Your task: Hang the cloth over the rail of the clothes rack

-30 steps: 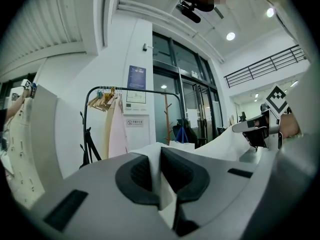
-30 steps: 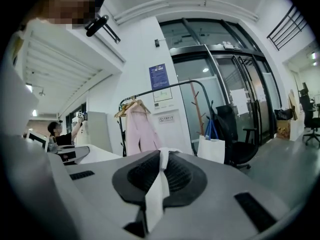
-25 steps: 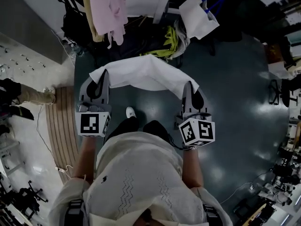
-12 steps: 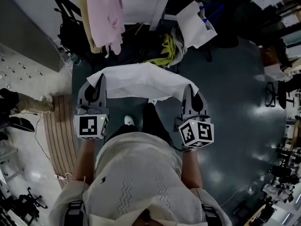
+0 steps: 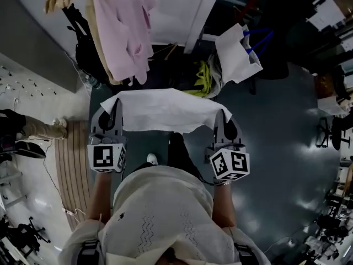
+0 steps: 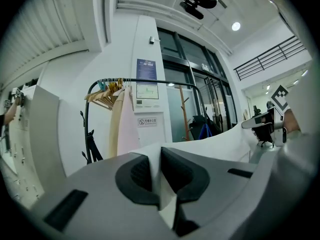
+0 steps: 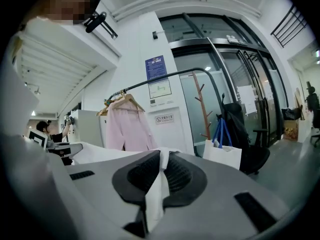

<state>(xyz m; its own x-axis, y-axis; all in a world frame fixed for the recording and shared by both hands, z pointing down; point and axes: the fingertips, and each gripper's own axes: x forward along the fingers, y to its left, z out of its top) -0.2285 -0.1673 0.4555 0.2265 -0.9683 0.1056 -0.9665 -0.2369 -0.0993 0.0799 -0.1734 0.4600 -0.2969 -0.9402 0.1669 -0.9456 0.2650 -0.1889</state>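
Rack: one black tubular clothes rack point(image 6: 150, 80), with one pink garment point(image 5: 124, 32) hanging on it.
Cloth: one plain white cloth point(image 5: 165, 109), lightly creased, stretched level between the grippers, short of the rail.
Grippers: two. The grey left gripper point(image 5: 117, 106) pinches one corner of the cloth, the right gripper point(image 5: 222, 117) the other.

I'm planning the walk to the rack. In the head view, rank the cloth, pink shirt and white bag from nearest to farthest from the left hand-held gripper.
1. Cloth: clamped in the left hand-held gripper.
2. Pink shirt: hanging ahead, upper left.
3. White bag: farthest, upper right.
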